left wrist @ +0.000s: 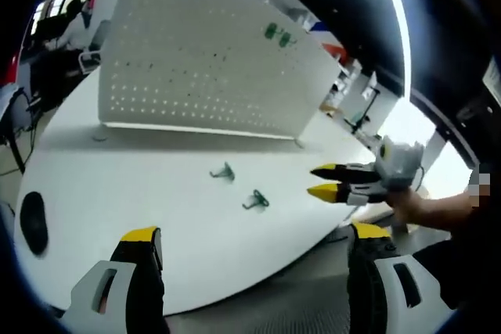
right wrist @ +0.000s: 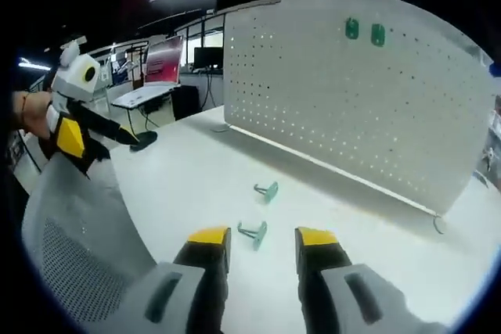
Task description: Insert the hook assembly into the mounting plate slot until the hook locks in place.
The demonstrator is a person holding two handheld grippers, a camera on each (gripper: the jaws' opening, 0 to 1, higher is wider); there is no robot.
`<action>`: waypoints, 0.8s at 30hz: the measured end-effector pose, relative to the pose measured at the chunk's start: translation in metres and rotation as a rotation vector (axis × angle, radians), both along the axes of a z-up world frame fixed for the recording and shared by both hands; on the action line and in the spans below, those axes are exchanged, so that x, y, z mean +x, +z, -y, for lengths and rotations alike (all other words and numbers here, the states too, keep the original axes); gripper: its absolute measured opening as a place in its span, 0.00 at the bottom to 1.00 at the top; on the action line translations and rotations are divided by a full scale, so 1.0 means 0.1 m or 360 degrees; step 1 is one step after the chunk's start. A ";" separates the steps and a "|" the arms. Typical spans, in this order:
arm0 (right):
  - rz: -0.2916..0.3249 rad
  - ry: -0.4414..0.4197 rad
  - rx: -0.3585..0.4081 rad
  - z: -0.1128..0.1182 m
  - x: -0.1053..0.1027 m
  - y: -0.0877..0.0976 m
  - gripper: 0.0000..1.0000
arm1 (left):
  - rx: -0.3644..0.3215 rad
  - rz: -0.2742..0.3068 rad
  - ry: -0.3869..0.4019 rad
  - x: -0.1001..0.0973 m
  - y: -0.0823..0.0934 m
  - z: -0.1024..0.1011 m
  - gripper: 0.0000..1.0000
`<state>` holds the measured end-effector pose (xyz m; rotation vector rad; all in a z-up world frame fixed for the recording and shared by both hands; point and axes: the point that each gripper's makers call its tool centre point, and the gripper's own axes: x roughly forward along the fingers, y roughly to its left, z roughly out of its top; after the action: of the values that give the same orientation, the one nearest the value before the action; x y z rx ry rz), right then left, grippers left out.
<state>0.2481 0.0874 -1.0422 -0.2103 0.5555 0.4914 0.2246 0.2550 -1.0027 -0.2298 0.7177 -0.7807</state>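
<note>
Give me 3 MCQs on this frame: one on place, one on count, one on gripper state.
1. Where are the two loose green hooks?
A. Lying on the white table in front of the pegboard
B. Held in the jaws
C. On the grey chair

2. How many green hooks are already mounted on the pegboard?
A. None
B. Two
C. Five

3. What state is the right gripper in?
A. Shut on a hook
B. Open, holding nothing
C. Shut on the pegboard edge

Answers:
1 A: one loose hook and the nearer loose hook lie on the table, short of the pegboard.
2 B: two mounted hooks sit side by side near the board's top.
3 B: the right gripper has its jaws apart, nothing between them, the nearer hook just ahead.
</note>
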 end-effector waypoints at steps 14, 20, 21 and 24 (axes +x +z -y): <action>-0.0131 0.0107 -0.0235 -0.20 0.20 -0.67 0.19 | 0.0008 -0.0048 0.0034 0.07 -0.08 -0.01 1.00; -0.0234 0.0071 -0.0323 -0.11 0.26 -0.89 0.15 | 0.0013 -0.0068 0.0048 0.10 -0.13 -0.06 1.00; -0.0231 0.0069 -0.0321 -0.11 0.29 -0.90 0.14 | 0.0013 -0.0071 0.0050 0.10 -0.13 -0.06 1.00; -0.0222 0.0037 -0.0310 -0.09 0.33 -0.90 0.13 | 0.0005 -0.0077 0.0056 0.13 -0.12 -0.06 1.00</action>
<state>0.2809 0.0962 -1.1320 -0.3703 0.7387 0.4767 0.2373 0.2605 -1.0149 -0.2585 0.7584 -0.7423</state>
